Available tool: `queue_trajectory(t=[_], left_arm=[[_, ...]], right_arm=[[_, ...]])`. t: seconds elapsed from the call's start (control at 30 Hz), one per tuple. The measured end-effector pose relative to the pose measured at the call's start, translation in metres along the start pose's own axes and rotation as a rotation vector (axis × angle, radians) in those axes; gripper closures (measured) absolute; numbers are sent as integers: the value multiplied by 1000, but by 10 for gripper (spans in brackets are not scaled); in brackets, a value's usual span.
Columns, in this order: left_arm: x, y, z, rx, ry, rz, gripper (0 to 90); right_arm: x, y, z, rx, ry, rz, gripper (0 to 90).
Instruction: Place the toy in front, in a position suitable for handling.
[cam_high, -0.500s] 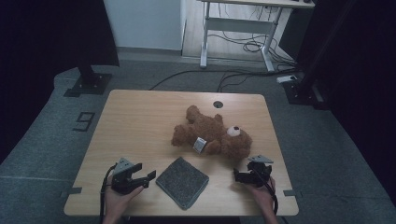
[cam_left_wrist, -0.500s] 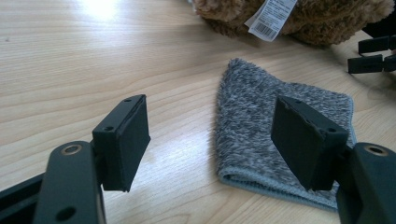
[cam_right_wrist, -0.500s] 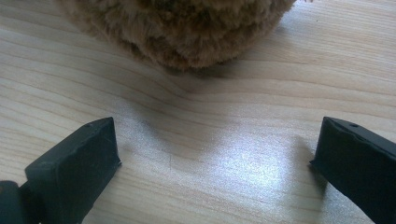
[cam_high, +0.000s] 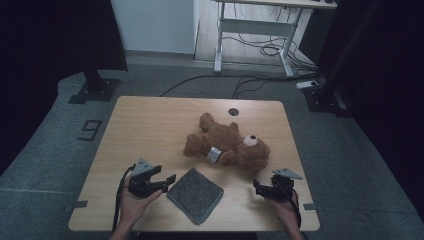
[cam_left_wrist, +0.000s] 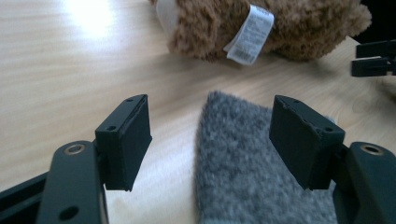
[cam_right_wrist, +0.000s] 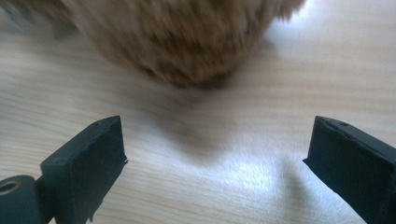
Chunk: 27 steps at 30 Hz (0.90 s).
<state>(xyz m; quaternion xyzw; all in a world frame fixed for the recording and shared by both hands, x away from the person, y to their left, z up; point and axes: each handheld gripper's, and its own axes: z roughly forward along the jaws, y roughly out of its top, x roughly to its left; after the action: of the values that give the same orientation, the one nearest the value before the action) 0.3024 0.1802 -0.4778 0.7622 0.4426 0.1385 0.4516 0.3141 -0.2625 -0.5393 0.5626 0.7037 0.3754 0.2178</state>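
Note:
A brown teddy bear (cam_high: 227, 145) lies on its back in the middle right of the wooden table (cam_high: 150, 125), a white tag (cam_high: 214, 154) on its side. A grey felt cloth (cam_high: 195, 195) lies flat near the front edge. My left gripper (cam_high: 167, 182) rests just left of the cloth, open and holding nothing. In the left gripper view the cloth (cam_left_wrist: 247, 172) lies between and ahead of the jaws, with the bear (cam_left_wrist: 210, 23) and its tag (cam_left_wrist: 250, 35) beyond. My right gripper (cam_high: 257, 187) is open on the table in front of the bear's head (cam_right_wrist: 177, 32).
A round cable hole (cam_high: 233, 111) sits at the table's far edge. Behind the table on the floor are a white desk frame (cam_high: 255, 27) with cables and a black stand base (cam_high: 95, 90). The right gripper's jaws (cam_left_wrist: 373, 58) appear at the right of the left gripper view.
The left gripper has edged slightly forward toward the cloth. The right gripper, bear and cloth lie as before.

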Motion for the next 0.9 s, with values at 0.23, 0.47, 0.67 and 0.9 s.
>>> queue_trajectory(t=[0.23, 0.47, 0.67, 0.9], left_arm=[[4, 29, 22, -9, -23, 17, 276], [5, 47, 49, 45, -21, 57, 243], [13, 59, 75, 95, -3, 57, 220], [14, 74, 101, 101, 1, 44, 208]], right_arm=[[3, 28, -15, -47, 31, -27, 0], [-1, 49, -19, -91, 54, -2, 0], [-1, 61, -8, -96, 68, -11, 0], [1, 72, 11, -73, 85, -5, 0]])
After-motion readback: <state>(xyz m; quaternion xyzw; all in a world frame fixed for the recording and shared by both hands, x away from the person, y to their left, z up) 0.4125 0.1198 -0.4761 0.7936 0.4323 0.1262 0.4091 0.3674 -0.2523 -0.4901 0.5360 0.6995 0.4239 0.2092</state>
